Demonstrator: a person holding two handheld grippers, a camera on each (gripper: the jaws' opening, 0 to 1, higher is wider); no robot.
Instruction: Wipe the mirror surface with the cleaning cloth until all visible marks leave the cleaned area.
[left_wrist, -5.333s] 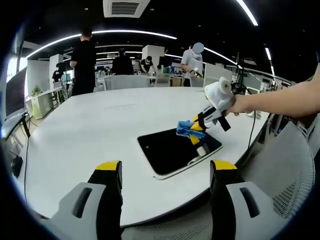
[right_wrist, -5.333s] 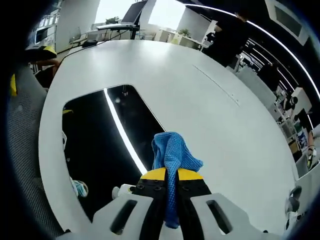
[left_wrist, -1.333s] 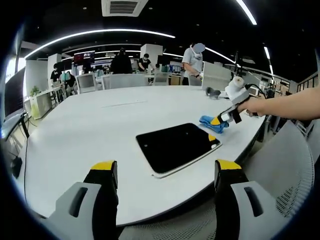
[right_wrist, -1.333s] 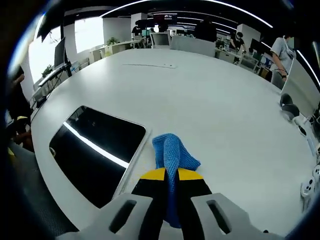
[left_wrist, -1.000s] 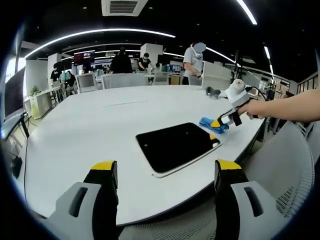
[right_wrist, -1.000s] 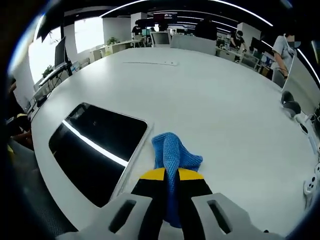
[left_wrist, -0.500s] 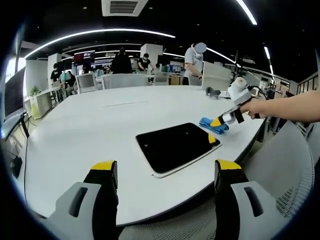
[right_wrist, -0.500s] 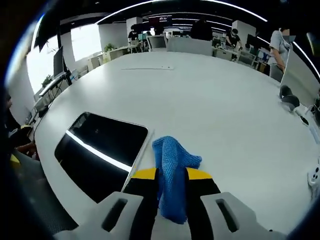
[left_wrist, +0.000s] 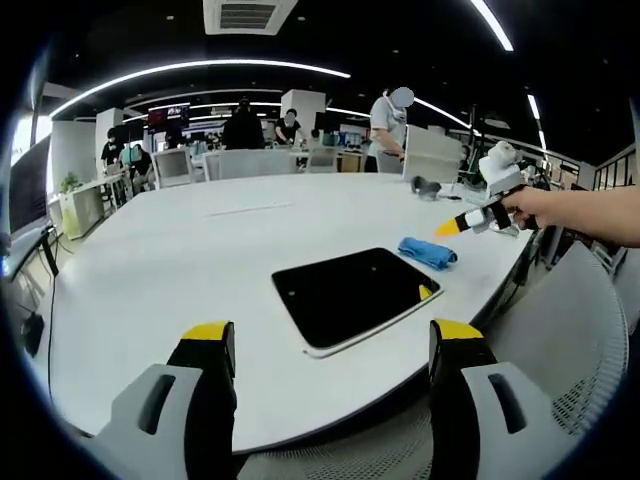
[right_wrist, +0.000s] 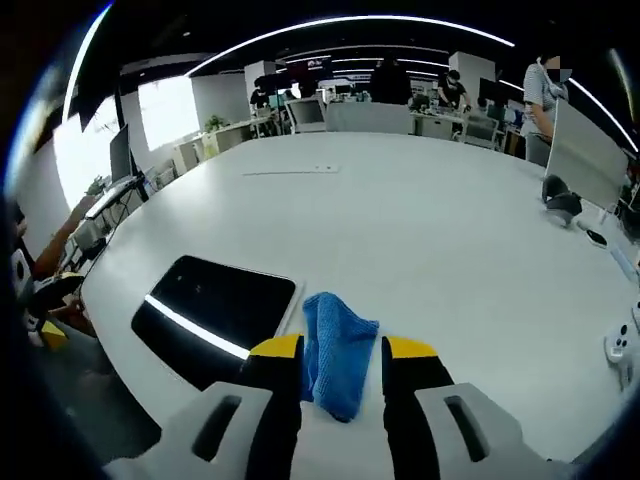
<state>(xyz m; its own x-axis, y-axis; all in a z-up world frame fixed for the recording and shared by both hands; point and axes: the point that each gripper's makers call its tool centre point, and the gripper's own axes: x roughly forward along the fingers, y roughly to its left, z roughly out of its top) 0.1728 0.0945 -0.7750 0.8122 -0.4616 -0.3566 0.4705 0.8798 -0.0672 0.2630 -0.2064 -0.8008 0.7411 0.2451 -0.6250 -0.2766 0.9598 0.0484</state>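
The blue cleaning cloth (right_wrist: 331, 348) lies bunched on the white table (right_wrist: 440, 250) beside the mirror (right_wrist: 215, 305), limp and light (pinch its raised fold), between the parted jaws of the right gripper (right_wrist: 341, 348); the left gripper (left_wrist: 334, 335) hangs open.

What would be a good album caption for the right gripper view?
Open right gripper above a blue cleaning cloth lying on the white table beside the dark mirror.

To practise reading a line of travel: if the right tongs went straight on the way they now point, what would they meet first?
Most likely the blue cloth, lying on the white table between the open right tongs; beyond it, bare tabletop. Depth is unclear.
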